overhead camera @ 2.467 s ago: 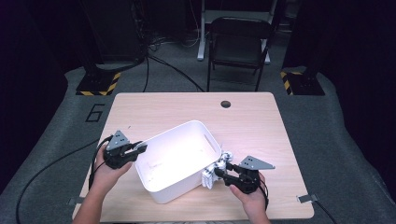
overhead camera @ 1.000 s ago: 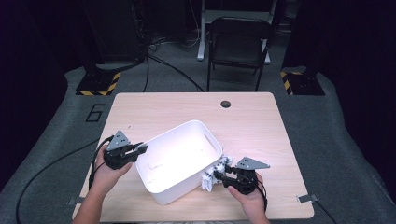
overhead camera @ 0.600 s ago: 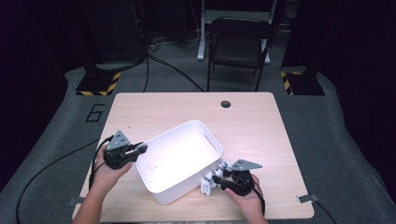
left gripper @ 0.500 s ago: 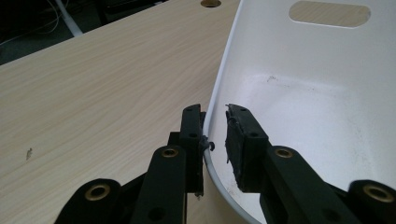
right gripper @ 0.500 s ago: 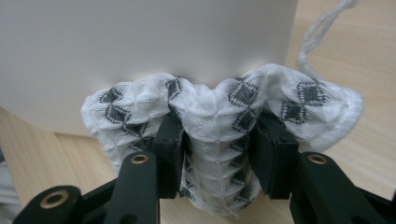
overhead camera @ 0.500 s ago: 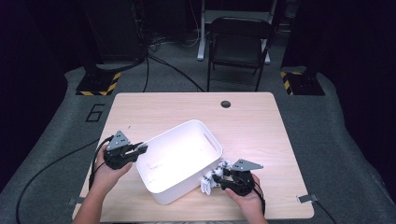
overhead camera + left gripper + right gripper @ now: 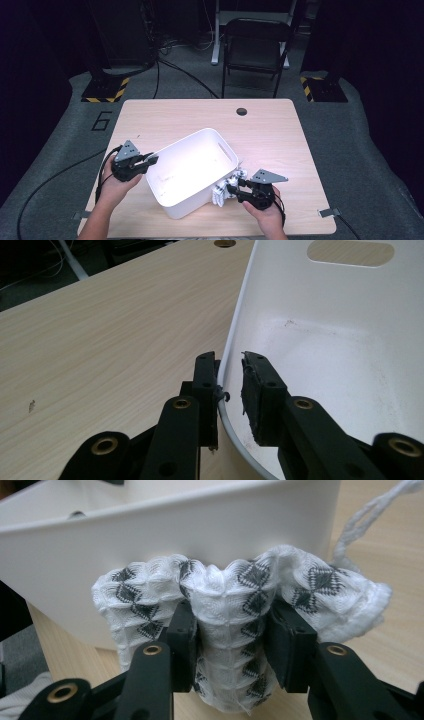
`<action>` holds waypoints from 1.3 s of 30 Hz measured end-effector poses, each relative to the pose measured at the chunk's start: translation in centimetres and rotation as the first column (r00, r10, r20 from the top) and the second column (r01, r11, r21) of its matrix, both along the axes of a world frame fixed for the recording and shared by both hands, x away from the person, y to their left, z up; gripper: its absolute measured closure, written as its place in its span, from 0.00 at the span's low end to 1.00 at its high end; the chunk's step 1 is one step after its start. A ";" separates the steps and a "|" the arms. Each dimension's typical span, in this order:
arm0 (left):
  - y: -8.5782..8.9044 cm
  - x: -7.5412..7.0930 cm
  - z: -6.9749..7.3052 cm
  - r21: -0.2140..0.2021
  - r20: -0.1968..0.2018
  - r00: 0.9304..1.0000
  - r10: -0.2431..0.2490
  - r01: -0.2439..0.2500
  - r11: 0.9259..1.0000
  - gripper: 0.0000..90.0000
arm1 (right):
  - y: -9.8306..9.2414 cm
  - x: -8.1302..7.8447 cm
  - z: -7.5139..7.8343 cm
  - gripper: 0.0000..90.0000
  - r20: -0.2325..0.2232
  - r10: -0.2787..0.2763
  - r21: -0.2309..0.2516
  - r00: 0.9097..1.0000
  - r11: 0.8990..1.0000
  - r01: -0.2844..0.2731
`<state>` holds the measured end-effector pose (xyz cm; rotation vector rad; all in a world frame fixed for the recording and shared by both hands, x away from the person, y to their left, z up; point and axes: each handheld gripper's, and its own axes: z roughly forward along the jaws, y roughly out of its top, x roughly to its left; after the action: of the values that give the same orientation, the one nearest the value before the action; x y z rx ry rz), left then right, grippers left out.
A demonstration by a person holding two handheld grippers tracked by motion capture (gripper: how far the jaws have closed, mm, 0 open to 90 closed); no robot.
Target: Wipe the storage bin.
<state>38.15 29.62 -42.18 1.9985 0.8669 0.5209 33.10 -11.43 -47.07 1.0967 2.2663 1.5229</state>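
A white plastic bin (image 7: 192,167) sits tilted and askew on the wooden table (image 7: 272,137). My left gripper (image 7: 151,160) grips its left rim: in the left gripper view (image 7: 230,371) one jaw is outside the rim (image 7: 235,325), one inside the bin (image 7: 330,365). At the bin's near right corner, my right gripper (image 7: 231,190) is shut on a bunched white cloth (image 7: 220,195) with a black diamond pattern. In the right gripper view (image 7: 227,617) its jaws have just been closing on the cloth (image 7: 235,580), which rests against the bin's outer wall (image 7: 175,530).
A white cord (image 7: 360,520) trails from the cloth across the table. A round cable hole (image 7: 242,111) sits near the table's far edge. A black chair (image 7: 255,45) stands beyond it. Bare wood lies right of and behind the bin.
My right gripper has shifted slightly left and toward the near edge with the cloth, staying close to the bin's corner. The left gripper and the bin have kept still.
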 end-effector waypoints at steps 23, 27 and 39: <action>0.0 -0.8 0.2 -0.007 0.005 0.998 -0.059 0.059 0.998 0.91 | -0.5 -0.1 1.4 0.66 0.057 -0.029 0.030 0.998 0.999 0.027; 0.0 -1.0 0.3 -0.011 0.000 0.998 -0.070 0.070 0.998 0.91 | -1.1 -0.4 2.8 0.66 0.103 -0.046 0.065 0.994 0.997 0.040; -0.3 -0.9 0.0 -0.054 -0.042 0.994 -0.100 0.098 0.994 0.79 | -1.4 0.8 1.2 0.65 0.027 -0.042 0.052 0.999 0.998 0.040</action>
<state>37.30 29.31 -42.13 2.0010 0.7954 0.3951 33.88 -12.79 -45.91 1.1216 2.1841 1.5794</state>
